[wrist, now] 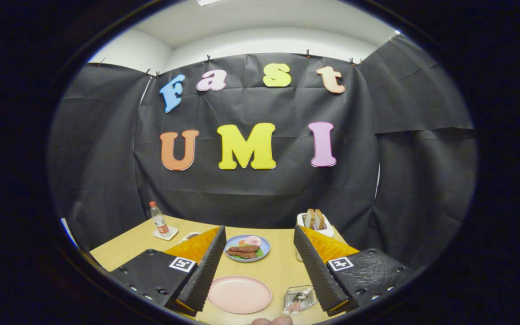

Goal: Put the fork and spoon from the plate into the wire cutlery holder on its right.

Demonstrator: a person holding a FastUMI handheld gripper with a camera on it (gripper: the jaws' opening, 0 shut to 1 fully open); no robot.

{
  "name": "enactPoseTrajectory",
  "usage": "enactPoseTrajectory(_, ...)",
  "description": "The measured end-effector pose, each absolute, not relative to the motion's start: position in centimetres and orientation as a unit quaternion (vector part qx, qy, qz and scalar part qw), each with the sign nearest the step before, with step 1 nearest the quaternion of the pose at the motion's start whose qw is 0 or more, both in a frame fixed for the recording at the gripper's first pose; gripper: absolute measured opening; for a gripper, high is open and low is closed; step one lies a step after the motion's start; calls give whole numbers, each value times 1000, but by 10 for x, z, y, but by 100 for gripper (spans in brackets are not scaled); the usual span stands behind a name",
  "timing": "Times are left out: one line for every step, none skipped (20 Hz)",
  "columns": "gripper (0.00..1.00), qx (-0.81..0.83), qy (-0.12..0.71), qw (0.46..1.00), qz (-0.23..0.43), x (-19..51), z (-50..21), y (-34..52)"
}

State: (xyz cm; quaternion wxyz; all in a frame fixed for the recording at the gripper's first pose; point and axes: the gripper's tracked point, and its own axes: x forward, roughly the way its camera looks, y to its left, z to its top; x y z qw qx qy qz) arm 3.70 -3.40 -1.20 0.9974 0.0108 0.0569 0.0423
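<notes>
The gripper hangs above a light wooden table, its two fingers spread wide apart and closed on nothing. Between the fingers, at about 6 o'clock from the gripper's midpoint, lies a pink plate, bare on its visible surface. Just to the plate's 3 o'clock, close against the inner edge of the right finger, stands the wire cutlery holder; a spoon rests inside it, and pale pink handles poke out at its near edge, though whether one of them belongs to the fork is too small to tell.

Beyond the plate, at 12 o'clock from it and also between the fingers, sits a blue plate carrying dark slices of meat, green leaves and a pale pink round piece. At about 1 o'clock from the blue plate, past the tip of the right finger, a white toaster holds two slices of toast upright in its slots. At about 10 o'clock from the blue plate, beyond the left finger, a clear bottle with a red cap stands upright on a small white coaster. A small round dish peeks out just past the left fingertip.

At 6 o'clock from the pink plate, fingertips of a person's hand show at the table's near edge.
</notes>
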Motion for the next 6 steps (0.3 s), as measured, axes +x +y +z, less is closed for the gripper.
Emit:
enactPoseTrajectory(91, 10, 55, 998, 42, 38, -12, -34)
enactPoseTrajectory(91, 9, 53, 998, 41, 40, -11, -34)
enactPoseTrajectory(91, 8, 50, 998, 40, 41, -10, -35)
enactPoseTrajectory(92, 7, 47, 998, 39, 40, -7, -36)
enactPoseTrajectory(92, 7, 45, 998, 39, 40, -6, -36)
enactPoseTrajectory(92, 7, 43, 998, 40, 40, -5, -36)
